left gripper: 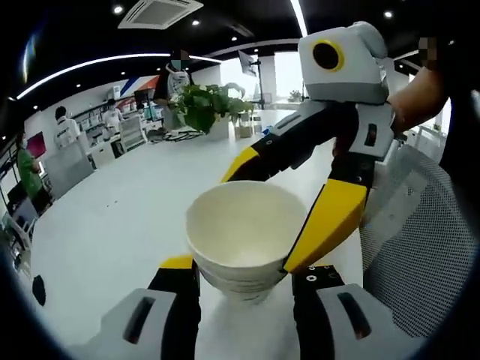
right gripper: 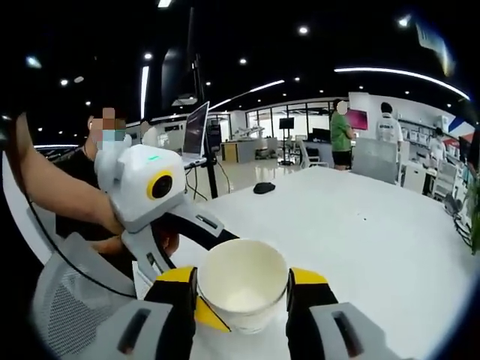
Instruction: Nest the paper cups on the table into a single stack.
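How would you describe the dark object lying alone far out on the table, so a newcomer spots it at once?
Start with the big white table in the right gripper view, then look past the paper cups held between the grippers, toward the office at the back. There, near the table's far edge, lies a small black oval object. It is the one dark, flat thing on that pale surface.

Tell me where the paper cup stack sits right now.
The paper cup stack stands on the white table, between both grippers' jaws in the left gripper view and the right gripper view.
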A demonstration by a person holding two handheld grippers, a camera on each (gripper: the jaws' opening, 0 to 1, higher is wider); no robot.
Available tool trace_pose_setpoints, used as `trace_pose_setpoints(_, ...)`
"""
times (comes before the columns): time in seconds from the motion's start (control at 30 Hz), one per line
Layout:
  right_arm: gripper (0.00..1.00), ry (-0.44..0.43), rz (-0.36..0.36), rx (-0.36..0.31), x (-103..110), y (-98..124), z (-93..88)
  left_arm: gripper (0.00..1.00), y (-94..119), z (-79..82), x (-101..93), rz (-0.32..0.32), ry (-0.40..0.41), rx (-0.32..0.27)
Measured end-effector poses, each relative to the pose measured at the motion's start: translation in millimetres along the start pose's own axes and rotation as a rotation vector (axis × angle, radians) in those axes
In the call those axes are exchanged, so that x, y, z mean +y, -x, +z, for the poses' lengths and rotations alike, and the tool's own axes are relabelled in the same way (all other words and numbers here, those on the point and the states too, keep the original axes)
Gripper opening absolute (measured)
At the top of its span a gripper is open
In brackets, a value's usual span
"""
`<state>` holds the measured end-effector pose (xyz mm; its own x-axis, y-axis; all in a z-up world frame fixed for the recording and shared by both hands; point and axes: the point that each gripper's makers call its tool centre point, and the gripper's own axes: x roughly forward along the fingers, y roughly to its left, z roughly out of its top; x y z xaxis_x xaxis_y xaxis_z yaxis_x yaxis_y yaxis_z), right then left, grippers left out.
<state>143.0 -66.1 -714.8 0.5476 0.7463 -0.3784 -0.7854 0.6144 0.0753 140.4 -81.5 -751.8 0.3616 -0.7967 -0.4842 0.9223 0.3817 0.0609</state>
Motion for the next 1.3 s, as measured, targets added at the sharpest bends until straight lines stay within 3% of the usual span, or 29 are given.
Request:
trace_pose_setpoints(0.67,0.46,-0.001,-0.008,0.011,-52.1,-26.3,18.3,0.47,-29.1,15.9,52.4,0.011,0.031,-0.007)
trace_pose_setpoints(1.1,0.46,-0.059,-0.015,0.058,-83.6,-53.3,3.5,0.45,-49.9,-3.2,80.4,0.026,0.084,0.033)
trace_pose_setpoints(1.3,0.46,-0.073,-0.025,0.074,-84.3,-58.3,-2.8,0.45,-53.7,-15.2,88.0,0.040,0.098,0.061)
